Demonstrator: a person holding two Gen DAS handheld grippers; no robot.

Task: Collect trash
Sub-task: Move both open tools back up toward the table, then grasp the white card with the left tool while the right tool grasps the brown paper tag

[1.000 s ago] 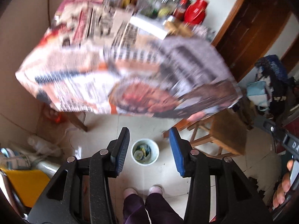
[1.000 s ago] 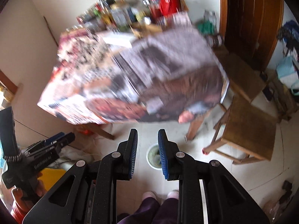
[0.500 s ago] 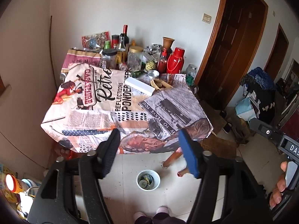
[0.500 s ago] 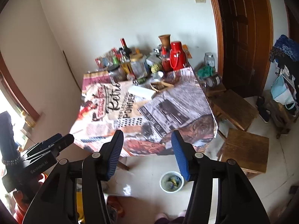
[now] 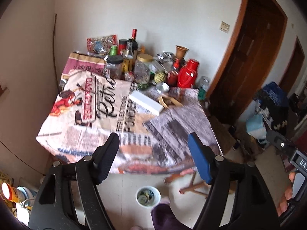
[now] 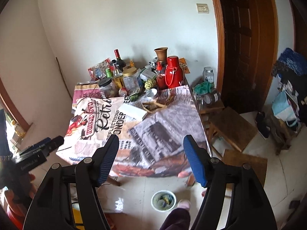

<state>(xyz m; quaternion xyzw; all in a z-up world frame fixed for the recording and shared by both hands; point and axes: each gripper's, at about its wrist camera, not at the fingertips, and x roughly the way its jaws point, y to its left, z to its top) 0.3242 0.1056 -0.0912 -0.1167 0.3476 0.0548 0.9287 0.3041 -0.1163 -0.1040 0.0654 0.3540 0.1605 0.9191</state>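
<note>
Both tongs up and empty, lining up on the table.

My left gripper (image 5: 153, 149) is spread wide and so is my right gripper (image 6: 151, 149), nothing pinched in either, both held high over the near edge of the table (image 6: 138, 132), which I judge is to scout for trash. The likeliest trash I can see is the husk scraps (image 6: 153, 104) by the white box (image 6: 132, 111), far side, near the jars. The bin (image 6: 163, 200) sits on the floor by my feet, already holding scraps, so drops should be short.
</note>
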